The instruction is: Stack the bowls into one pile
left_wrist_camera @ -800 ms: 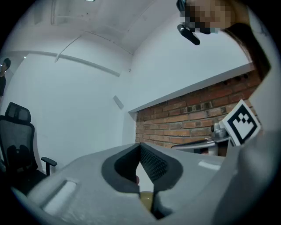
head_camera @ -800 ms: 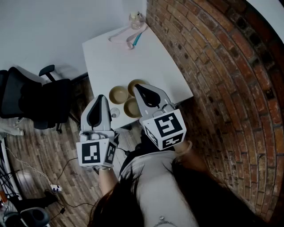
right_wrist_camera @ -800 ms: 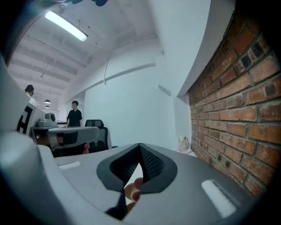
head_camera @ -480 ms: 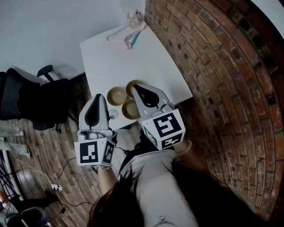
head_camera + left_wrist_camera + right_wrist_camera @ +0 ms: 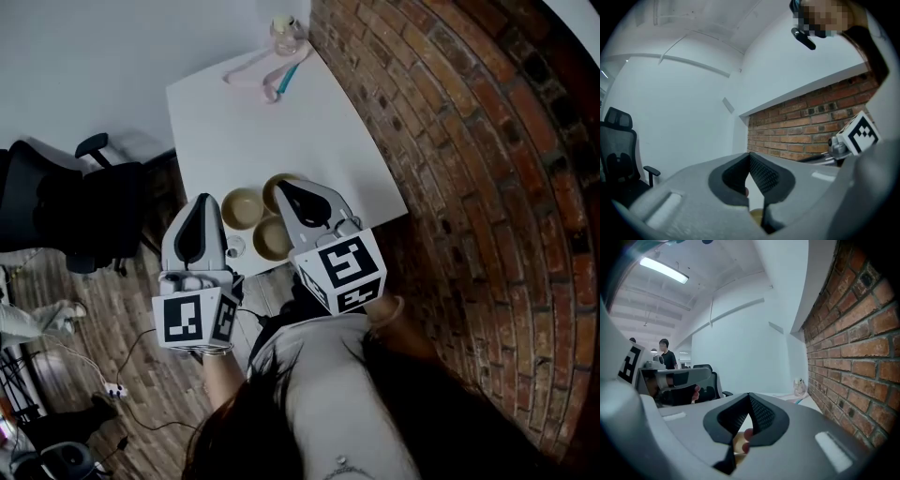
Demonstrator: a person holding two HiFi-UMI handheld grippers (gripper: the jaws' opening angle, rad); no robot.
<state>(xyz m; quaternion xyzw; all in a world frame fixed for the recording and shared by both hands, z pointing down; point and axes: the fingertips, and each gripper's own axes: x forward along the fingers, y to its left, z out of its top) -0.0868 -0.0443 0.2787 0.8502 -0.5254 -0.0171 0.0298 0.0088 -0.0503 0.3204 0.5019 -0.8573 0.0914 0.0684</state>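
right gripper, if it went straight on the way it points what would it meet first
Probably nothing soon. The right gripper, jaws together, points roughly level over the table toward the far white wall. The bottle sits right of that line, and a tan bowl shows below it. Depth is unclear.

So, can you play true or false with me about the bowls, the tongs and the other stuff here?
1. Three bowls sit on the white table. True.
2. The bowls are already in one pile. False: they sit side by side, none inside another.
3. The right tongs are holding a bowl. False: they are shut on nothing, up above the bowls.
4. A bottle stands at the far end of the table. True.
5. The wall on the right is made of wood. False: it is a brick wall.
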